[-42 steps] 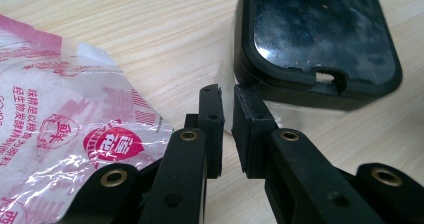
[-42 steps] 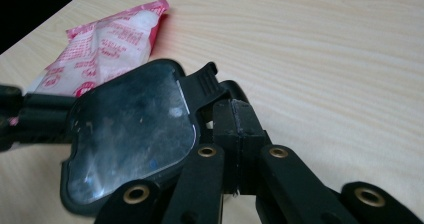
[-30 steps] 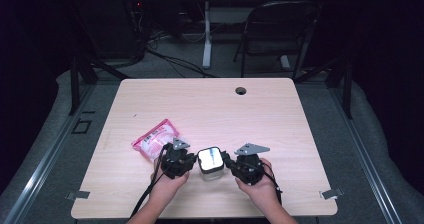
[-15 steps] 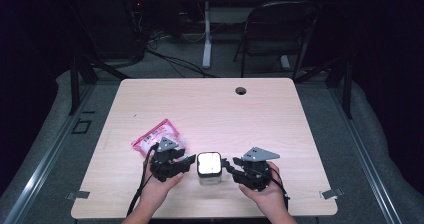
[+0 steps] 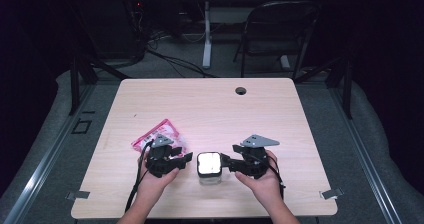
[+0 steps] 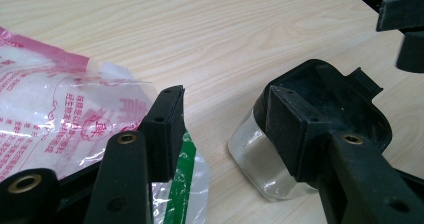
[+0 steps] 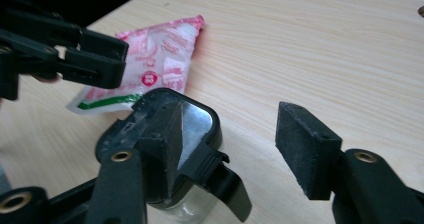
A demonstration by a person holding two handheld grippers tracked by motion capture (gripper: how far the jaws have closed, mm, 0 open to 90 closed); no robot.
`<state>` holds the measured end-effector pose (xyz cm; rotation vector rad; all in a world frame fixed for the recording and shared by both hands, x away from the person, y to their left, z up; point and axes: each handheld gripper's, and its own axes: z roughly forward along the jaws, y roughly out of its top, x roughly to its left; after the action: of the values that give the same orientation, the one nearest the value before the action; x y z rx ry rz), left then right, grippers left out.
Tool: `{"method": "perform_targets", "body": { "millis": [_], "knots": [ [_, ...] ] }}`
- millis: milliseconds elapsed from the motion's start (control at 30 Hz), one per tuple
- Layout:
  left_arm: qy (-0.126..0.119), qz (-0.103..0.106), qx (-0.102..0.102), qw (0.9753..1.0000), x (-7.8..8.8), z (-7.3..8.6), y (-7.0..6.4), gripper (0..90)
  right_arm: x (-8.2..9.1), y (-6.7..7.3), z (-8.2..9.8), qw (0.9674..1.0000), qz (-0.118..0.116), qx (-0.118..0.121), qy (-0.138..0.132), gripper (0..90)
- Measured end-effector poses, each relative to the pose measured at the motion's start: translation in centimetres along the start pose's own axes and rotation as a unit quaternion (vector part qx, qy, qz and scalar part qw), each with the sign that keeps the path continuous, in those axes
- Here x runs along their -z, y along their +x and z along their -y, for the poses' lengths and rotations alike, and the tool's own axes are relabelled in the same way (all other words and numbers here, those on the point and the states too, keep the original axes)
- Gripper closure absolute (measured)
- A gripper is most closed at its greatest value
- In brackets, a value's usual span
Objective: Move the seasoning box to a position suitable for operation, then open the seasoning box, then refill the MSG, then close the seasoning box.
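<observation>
A small clear glass jar [image 5: 209,165] with a black flip-tab lid stands on the table near the front edge, between my two grippers. My left gripper [image 5: 187,157] sits just left of it, and its jaws have just been opening with nothing between them. In the left gripper view the jar [image 6: 252,156] lies behind the right jaw of the left gripper [image 6: 225,111]. My right gripper [image 5: 226,161] is close to the jar's right side, and its jaws have just opened wider. In the right gripper view the lid [image 7: 197,121] shows beside the left jaw of the right gripper [image 7: 235,129]; the gap is empty.
A pink and white plastic bag [image 5: 160,134] lies flat behind the left gripper; the left gripper view shows the bag [image 6: 50,109] beside its left jaw. The wooden table [image 5: 210,109] has a cable hole [image 5: 241,90] at the back. A folding chair [image 5: 280,29] stands beyond.
Both grippers were shut at the jar a second ago. Both have since let go and opened, and the hands have drawn slightly apart. The jar stands free on the table.
</observation>
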<state>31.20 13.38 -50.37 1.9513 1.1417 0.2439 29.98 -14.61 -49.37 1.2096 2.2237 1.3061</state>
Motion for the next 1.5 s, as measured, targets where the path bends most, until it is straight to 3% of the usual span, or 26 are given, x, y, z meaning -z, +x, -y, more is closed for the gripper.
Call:
{"method": "perform_targets", "body": {
  "millis": [67,100,200,300,400,533,667,800,967,1033,1233,1367,1500],
  "knots": [
    [0.005,0.002,0.002,1.0000,-0.3,0.1,-0.1,47.4,-0.2,0.0,0.0,1.0000,0.003,0.001,0.002,51.5],
    [0.007,0.001,0.003,1.0000,-0.4,0.1,-0.1,47.5,-0.2,0.0,0.0,0.9999,-0.008,-0.008,-0.001,56.6],
    [0.014,0.007,0.000,0.9999,-0.6,0.3,0.0,48.2,-0.3,0.0,0.1,0.9999,-0.011,-0.011,-0.002,58.6],
    [0.016,0.006,-0.005,0.9998,-0.5,0.3,0.2,57.6,-0.3,0.1,0.2,0.9996,-0.021,-0.013,-0.013,55.6],
    [0.016,0.015,-0.008,0.9997,-0.2,0.2,0.4,60.1,-0.2,0.1,0.3,0.9994,-0.025,-0.013,-0.018,52.5],
    [0.011,0.020,-0.008,0.9997,0.1,0.4,0.6,59.9,0.1,0.0,0.5,0.9996,-0.015,-0.015,-0.018,53.0],
    [0.011,0.017,-0.011,0.9997,0.1,0.5,0.5,58.6,0.1,0.0,0.7,0.9997,0.024,0.000,-0.004,59.2],
    [0.014,0.022,-0.019,0.9995,0.0,0.6,0.2,57.5,0.2,-0.1,0.9,0.9997,0.009,-0.022,-0.004,68.3],
    [0.009,0.011,-0.035,0.9993,-0.1,0.8,-0.2,57.0,0.0,0.2,1.0,0.9998,0.017,-0.009,0.008,77.7],
    [0.013,0.017,-0.042,0.9989,0.0,0.8,-0.2,57.1,0.0,0.2,1.1,0.9998,0.015,-0.010,0.008,79.8],
    [0.010,0.007,-0.043,0.9990,0.0,0.9,-0.4,67.3,-0.2,0.3,1.0,0.9999,0.006,-0.007,0.011,81.7],
    [0.011,0.010,-0.049,0.9987,0.1,1.0,-0.6,76.7,-0.4,0.6,1.1,0.9999,0.004,0.002,0.016,84.2],
    [0.015,0.021,-0.054,0.9982,0.2,1.1,-0.8,80.5,-0.4,0.6,1.2,0.9998,0.004,0.000,0.018,84.8]
  ]
}}
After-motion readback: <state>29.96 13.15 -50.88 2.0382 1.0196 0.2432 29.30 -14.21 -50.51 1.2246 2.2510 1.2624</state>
